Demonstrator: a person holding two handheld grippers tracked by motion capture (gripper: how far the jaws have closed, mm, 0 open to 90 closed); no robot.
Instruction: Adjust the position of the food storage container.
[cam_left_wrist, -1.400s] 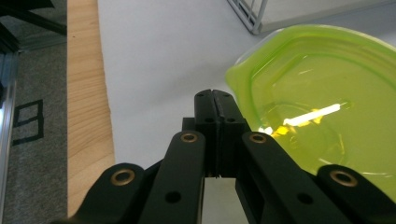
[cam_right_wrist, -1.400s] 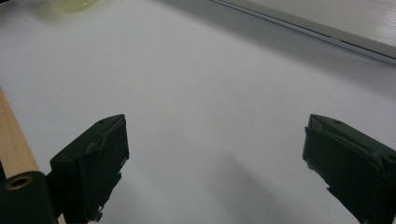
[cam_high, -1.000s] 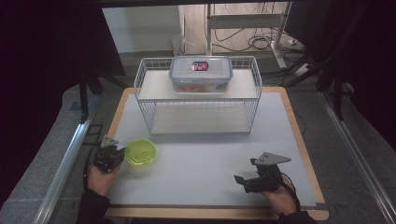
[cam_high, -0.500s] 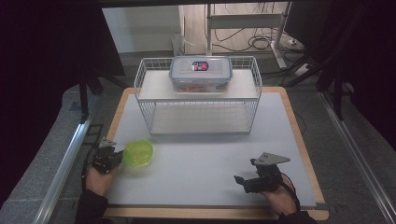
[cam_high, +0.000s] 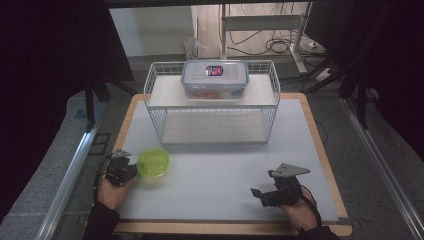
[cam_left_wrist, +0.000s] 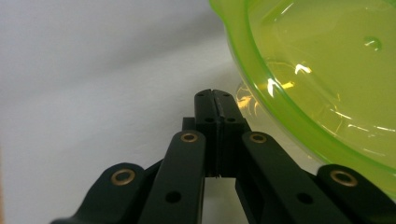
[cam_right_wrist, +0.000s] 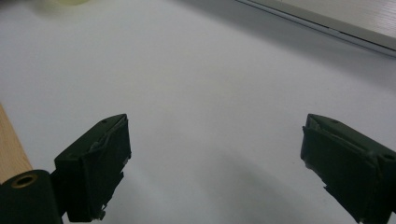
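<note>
A white table (cam_high: 220, 175) with a wooden rim carries everything. At its far edge stands a white wire rack (cam_high: 212, 102) with two shelves; on the upper shelf sits a clear lidded food box (cam_high: 215, 79) with a red and blue label whose writing is too small to read. Near the left edge, toward the near corner, lies a translucent green bowl (cam_high: 152, 162). The left gripper (cam_left_wrist: 215, 95) sits just beside its rim, jaws pressed together with nothing between them. Near the near right corner, the right gripper (cam_high: 260, 192) rests with jaws spread wide, holding nothing.
</note>
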